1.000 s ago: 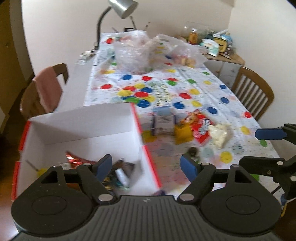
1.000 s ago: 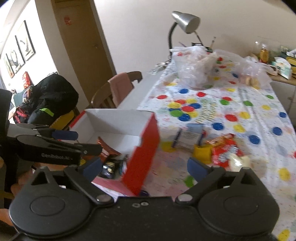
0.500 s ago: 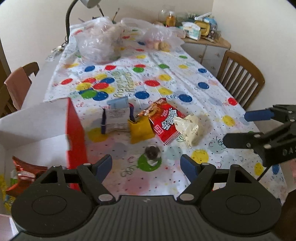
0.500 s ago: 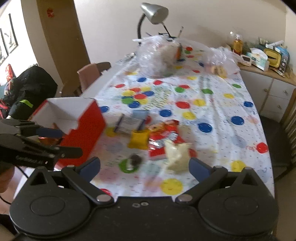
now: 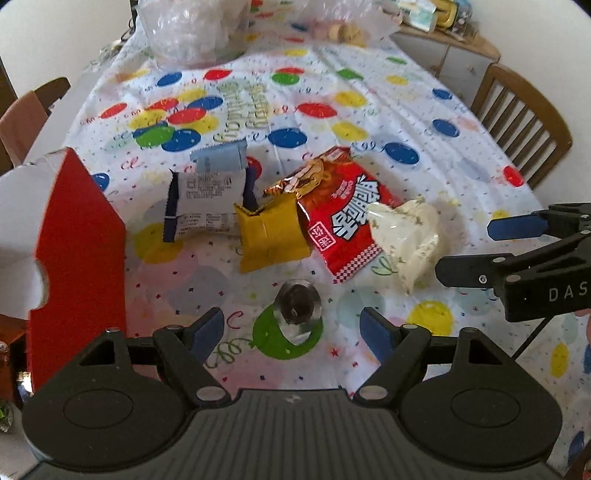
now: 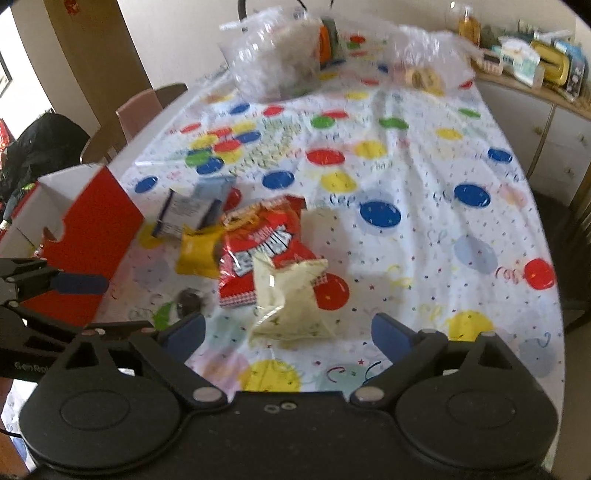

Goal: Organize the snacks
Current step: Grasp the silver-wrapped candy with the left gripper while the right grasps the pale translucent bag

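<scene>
Your polka-dot surface (image 5: 369,92) carries the snacks loose near its middle: yellow packet (image 5: 271,230), red bag (image 5: 341,210), white pouch (image 5: 410,232). The red box (image 5: 79,236) sits at its left edge, contents mostly hidden. Your left gripper (image 5: 291,326) is spread, empty; your right gripper (image 6: 288,328), closing slightly, grips nothing.

A long table (image 5: 424,110) wears a white cloth with big colored dots. The red box (image 5: 81,236) stands at its left edge. Right of the box lie a white and blue packet (image 5: 207,203), a yellow pouch (image 5: 271,232), a red snack bag (image 5: 343,206) and a pale clear bag (image 5: 410,229). A small dark wrapped candy (image 5: 297,304) sits nearer than these. Far behind the box lie clear plastic bags (image 5: 192,33).
</scene>
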A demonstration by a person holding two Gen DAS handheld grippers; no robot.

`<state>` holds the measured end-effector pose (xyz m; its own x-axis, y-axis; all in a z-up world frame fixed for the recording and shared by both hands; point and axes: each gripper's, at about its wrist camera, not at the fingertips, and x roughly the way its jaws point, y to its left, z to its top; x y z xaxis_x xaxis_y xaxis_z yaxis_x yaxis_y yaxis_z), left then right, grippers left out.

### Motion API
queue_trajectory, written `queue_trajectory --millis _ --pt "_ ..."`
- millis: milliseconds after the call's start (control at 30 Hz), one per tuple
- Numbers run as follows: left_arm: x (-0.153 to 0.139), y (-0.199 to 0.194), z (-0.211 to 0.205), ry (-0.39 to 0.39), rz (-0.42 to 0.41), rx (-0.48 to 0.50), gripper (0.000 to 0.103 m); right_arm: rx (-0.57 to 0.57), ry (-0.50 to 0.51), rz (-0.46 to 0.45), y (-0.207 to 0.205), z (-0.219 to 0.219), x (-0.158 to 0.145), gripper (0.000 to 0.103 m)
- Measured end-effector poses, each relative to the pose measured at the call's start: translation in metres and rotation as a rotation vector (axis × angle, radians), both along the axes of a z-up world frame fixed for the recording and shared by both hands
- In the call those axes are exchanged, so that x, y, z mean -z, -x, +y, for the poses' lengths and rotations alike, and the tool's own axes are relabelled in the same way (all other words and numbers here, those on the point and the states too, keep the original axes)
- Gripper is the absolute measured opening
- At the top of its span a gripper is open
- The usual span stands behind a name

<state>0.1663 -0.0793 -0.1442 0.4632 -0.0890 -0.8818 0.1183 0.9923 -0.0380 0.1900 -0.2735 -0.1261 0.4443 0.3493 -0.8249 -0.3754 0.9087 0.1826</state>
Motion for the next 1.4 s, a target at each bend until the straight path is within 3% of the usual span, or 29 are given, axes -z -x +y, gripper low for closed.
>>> queue_trajectory --millis 300,433,533,733,900,1400 --pt "0.019 -0.026 -0.011 -0.032 0.062 -0.017 0.078 -0.024 0.006 0.065 -0.026 0.003 0.023 0.088" --pt "0.027 -0.036 -0.013 -0.043 0.110 -0.022 0.059 -0.040 0.023 0.062 -0.034 0.010 0.026 0.081" --pt "0.029 -0.037 -0.013 -0.051 0.117 -0.022 0.055 -0.075 0.032 0.065 -0.038 0.016 0.029 0.077" --pt "0.028 -0.037 -0.016 -0.058 0.108 -0.011 0.036 -0.099 0.042 0.087 -0.045 0.023 0.034 0.064" --pt "0.027 -0.035 -0.016 -0.056 0.103 -0.009 0.034 -0.114 0.049 0.101 -0.045 0.026 0.037 0.046" --pt "0.001 -0.009 0.002 0.013 0.065 -0.041 0.034 -0.059 0.028 0.078 -0.021 0.015 0.020 0.038"
